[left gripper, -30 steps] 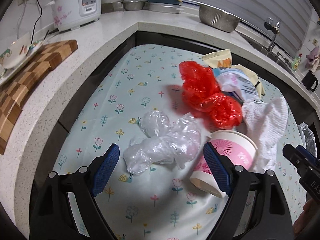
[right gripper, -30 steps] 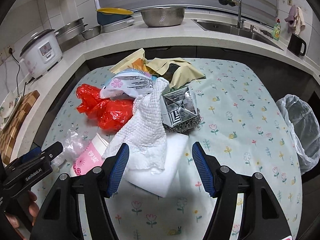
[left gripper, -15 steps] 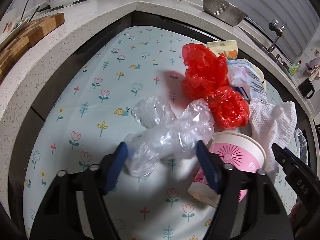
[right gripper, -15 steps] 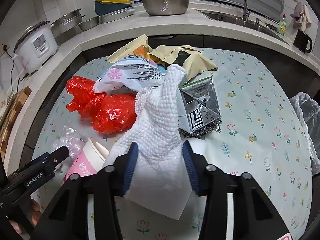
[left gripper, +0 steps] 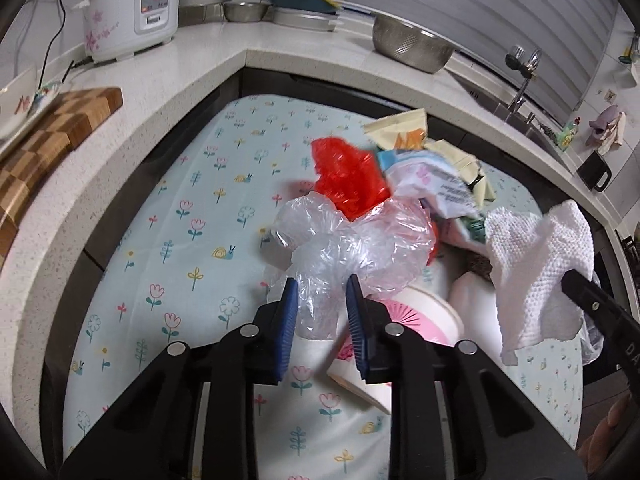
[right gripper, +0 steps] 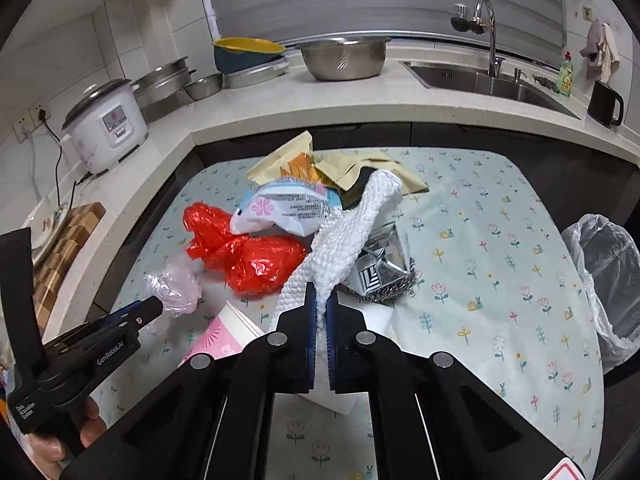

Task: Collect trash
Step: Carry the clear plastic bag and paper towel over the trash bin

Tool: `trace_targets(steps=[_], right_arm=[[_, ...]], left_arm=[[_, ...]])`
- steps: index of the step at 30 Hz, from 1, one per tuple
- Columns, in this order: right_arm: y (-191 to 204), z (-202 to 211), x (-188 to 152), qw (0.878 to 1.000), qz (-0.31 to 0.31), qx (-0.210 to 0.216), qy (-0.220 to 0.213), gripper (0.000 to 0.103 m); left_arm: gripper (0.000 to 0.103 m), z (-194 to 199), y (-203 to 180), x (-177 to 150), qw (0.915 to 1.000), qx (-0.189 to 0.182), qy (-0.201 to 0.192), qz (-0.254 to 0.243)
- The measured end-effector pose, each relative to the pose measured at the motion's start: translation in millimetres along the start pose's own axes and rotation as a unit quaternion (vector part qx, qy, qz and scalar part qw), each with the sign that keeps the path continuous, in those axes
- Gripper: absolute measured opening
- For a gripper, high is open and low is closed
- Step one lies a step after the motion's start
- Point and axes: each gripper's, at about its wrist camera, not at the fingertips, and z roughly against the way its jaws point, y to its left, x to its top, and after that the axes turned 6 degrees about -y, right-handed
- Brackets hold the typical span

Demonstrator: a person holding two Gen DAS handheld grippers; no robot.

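Crowding both clamped hand-held grippers' clear bag (left gripper: 344, 248) and towel (right gripper: 344, 248): red bag (right gripper: 248, 256), cup (left gripper: 416, 316).

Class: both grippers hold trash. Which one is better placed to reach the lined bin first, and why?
Probably the right gripper: shut on the white cloth, with the lined bin beside the table on its side. The left gripper sits farther away.

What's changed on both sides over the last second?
Both hand-held grippers were open a second ago. The left one has shut on the clear bag and raised it; the right one has shut on the white cloth and lifted it. The red bag, pink cup and wrappers stayed put.
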Motion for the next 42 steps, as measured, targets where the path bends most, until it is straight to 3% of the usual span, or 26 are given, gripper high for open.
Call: trace_targets(steps=[14, 42], right_arm=[[-79.2, 90.6, 26.8, 0.994, -0.051, -0.038, -0.084, 0.004], [-255.4, 144.9, -13.9, 0.975, -0.155, -0.126, -0.095, 0.004]], left_arm=[[0.024, 59.4, -92.0, 7.4, 0.9961, -0.048, -0.047, -0.057], [0.024, 56.8, -296.4, -50.2, 0.9743, -0.136, -0.016, -0.179]])
